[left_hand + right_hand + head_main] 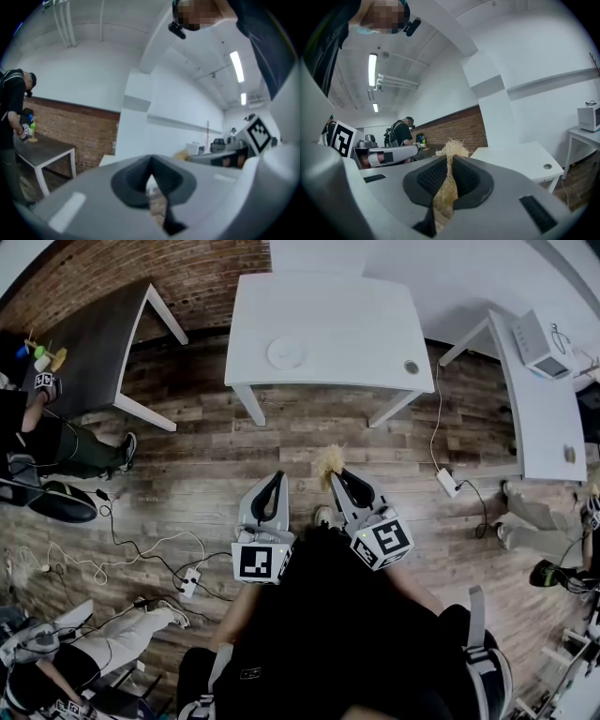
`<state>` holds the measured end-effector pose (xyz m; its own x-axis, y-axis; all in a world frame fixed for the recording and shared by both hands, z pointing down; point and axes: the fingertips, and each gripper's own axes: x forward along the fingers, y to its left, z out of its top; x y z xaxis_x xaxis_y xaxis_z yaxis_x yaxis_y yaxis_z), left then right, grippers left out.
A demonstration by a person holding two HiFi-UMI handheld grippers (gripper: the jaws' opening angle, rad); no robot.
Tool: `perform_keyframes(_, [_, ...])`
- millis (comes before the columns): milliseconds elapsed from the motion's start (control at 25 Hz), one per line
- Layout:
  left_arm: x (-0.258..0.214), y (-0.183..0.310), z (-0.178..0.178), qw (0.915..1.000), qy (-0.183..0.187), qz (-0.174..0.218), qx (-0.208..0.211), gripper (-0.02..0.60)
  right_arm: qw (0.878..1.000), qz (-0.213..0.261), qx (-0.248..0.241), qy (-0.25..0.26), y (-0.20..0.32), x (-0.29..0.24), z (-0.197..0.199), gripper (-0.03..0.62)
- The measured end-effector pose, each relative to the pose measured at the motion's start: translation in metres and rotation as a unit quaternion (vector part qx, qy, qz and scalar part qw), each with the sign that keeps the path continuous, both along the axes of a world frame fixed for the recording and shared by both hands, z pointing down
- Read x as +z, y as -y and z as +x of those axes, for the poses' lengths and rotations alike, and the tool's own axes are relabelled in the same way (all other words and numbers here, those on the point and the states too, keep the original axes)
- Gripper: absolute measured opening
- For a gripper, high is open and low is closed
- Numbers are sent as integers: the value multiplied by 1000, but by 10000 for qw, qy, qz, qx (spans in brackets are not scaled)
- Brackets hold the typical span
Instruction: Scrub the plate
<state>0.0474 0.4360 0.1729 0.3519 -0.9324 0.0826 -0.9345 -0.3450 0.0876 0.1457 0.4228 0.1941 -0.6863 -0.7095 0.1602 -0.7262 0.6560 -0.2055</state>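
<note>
One wood-plank floor (281, 446) spans the scene. Three rectangular tables stand at the far side: a smooth white table (356, 324) in the middle, a dark table (89, 348) left, a second white table (539, 418) right. Near are two grey tools, the left gripper (272, 476) and the right gripper (339, 474). One round white plate (286, 352) lies flat on the middle table, well apart from both. One frizzy straw-coloured scrubber (327, 461) is pinched in the right gripper's jaws. The left gripper's jaws are pressed together on nothing.

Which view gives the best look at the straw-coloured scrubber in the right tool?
The right gripper view: the scrubber sits centred, clamped between the right tool's jaws, frayed tuft past the tips. The head view shows only a small tuft beyond that tool. The left gripper view gives a tan blur at most.
</note>
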Motion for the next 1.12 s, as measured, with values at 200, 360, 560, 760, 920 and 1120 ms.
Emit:
perform_keyframes(200, [-2, 3, 9, 10000, -13, 21, -45, 0, 10000, -22, -39, 46, 2, 1, 10, 35])
perform_keyframes(360, [3, 5, 20, 9999, 127, -41, -42, 1, 10000, -13, -86, 29, 5, 2, 20, 35])
perform_keyframes(560, [5, 11, 38, 9996, 257, -90, -109, 0, 9998, -90, -162, 73, 11, 6, 37, 35])
perform_keyframes(760, [11, 21, 48, 9991, 276, -136, -279, 1, 9992, -69, -380, 125, 23, 11, 42, 35])
perform_keyframes(920, [16, 17, 58, 9987, 349, -170, -339, 0, 9989, -76, -454, 131, 26, 16, 53, 35])
perform_keyframes(1120, [22, 28, 63, 9986, 283, -240, -373, 1, 9990, -134, -400, 124, 37, 21, 63, 35])
